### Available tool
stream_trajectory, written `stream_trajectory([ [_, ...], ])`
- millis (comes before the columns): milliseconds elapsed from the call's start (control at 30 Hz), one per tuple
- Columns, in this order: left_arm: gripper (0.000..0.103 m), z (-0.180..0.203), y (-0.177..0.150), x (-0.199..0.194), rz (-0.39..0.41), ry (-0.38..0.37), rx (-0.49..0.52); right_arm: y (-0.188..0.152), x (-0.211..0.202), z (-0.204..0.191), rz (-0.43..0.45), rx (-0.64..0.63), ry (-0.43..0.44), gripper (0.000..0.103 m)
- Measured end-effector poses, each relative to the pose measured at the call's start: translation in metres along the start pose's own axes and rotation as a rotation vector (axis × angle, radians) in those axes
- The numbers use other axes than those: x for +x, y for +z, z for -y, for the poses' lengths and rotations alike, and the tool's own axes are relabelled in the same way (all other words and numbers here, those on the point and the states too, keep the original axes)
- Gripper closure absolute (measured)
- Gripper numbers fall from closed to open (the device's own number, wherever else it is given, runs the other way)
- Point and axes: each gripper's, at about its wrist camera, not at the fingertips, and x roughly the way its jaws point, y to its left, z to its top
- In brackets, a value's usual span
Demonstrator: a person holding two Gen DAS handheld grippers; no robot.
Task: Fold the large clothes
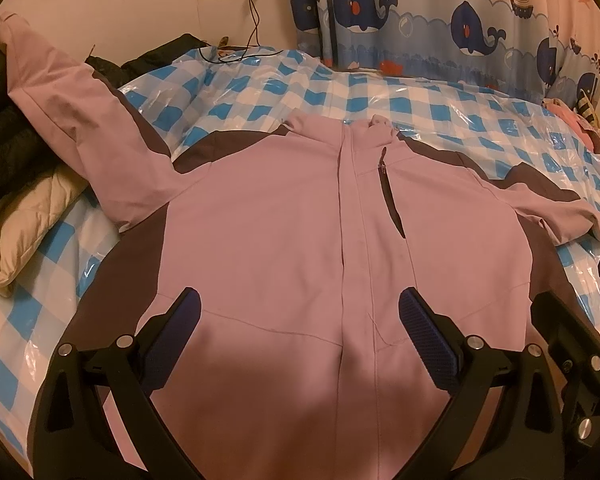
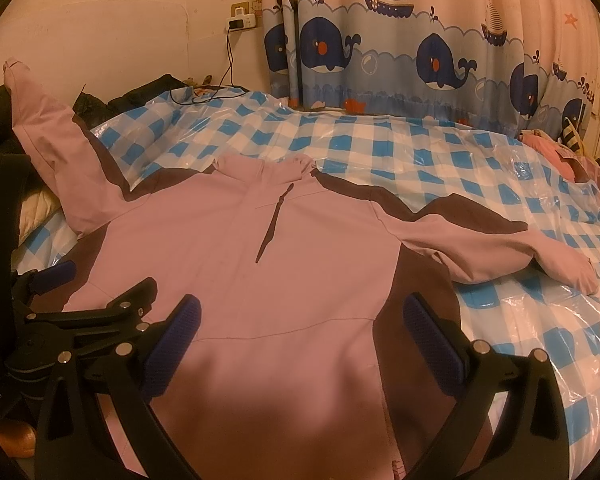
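Left wrist view: the jacket [image 1: 284, 216], pink with dark brown panels, lay front-up and spread flat on the bed [image 1: 440, 108], which was covered by a blue-and-white checked sheet under clear plastic. Its collar pointed toward the whale curtain [image 1: 420, 20]. One sleeve [image 1: 68, 96] ran up and out to the left over a pile of dark clothes [image 1: 0, 120], beside a cream quilted coat [image 1: 24, 216]; the other sleeve [image 1: 560, 208] lay out to the right on the bed. The left gripper [image 1: 300, 308] hung over the jacket's lower front, its fingers [image 1: 424, 332] spread wide with nothing between them. The right gripper [image 1: 572, 320] showed at the right edge, just beside it.

Right wrist view: the right gripper [image 2: 302, 312] hovered over the jacket's [image 2: 236, 248] lower right part, near the brown side panel, fingers [image 2: 428, 340] wide apart and holding nothing. The left gripper [image 2: 96, 292] showed at the left edge, its fingers also apart. The right sleeve [image 2: 500, 248] lay bent across the checked bed [image 2: 420, 152], the cuff resting on the plastic. A charger [image 2: 242, 20] was plugged in on the wall, its cable trailing down to the bed.
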Motion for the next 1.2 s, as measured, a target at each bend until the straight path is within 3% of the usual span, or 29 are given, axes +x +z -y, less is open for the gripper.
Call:
stream_trajectory([
  [1200, 0.008, -0.0010, 0.0002, 0.0010, -0.003, -0.002, -0.001, -0.0066, 0.0054, 0.0001, -0.015, 0.013, 0.010, 0.005],
])
